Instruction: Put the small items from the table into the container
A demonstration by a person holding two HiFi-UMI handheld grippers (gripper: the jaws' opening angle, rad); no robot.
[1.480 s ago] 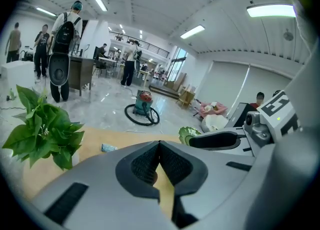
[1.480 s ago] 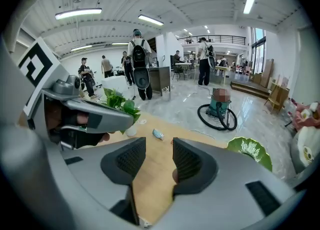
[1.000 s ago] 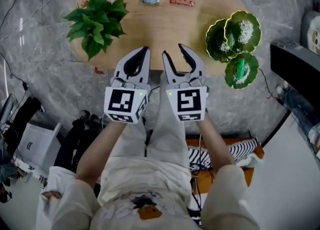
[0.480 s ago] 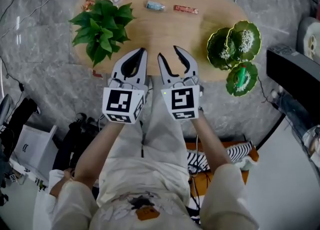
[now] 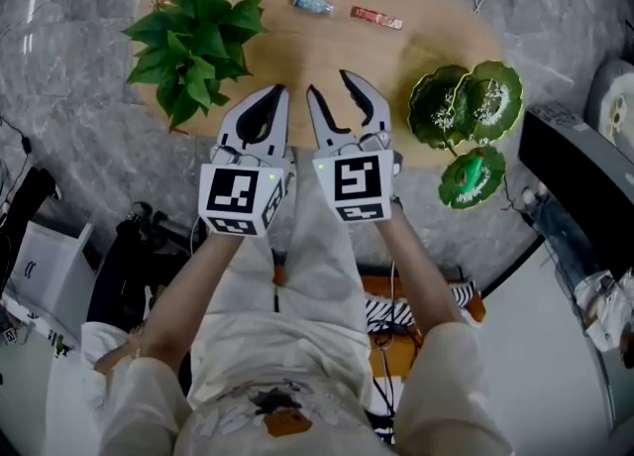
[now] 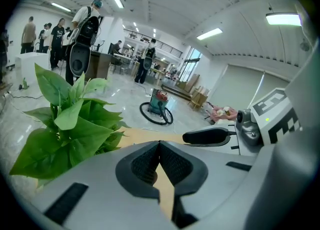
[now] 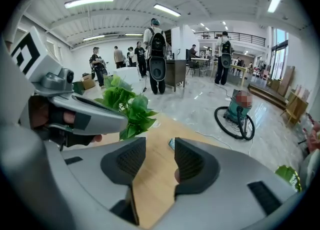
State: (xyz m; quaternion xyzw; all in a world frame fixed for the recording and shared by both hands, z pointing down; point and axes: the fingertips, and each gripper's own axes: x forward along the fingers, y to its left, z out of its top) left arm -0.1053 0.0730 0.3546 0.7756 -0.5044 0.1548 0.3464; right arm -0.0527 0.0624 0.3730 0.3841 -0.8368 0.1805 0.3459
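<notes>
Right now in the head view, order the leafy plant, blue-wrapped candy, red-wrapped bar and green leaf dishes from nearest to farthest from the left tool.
1. Leafy plant, just left of the left tool.
2. Blue-wrapped candy, ahead, near the far edge.
3. Red-wrapped bar, far edge, further right.
4. Green leaf dishes, far right.

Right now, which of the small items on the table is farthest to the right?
The long red bar: it lies right of the blue candy, closest to the green dishes.
</notes>
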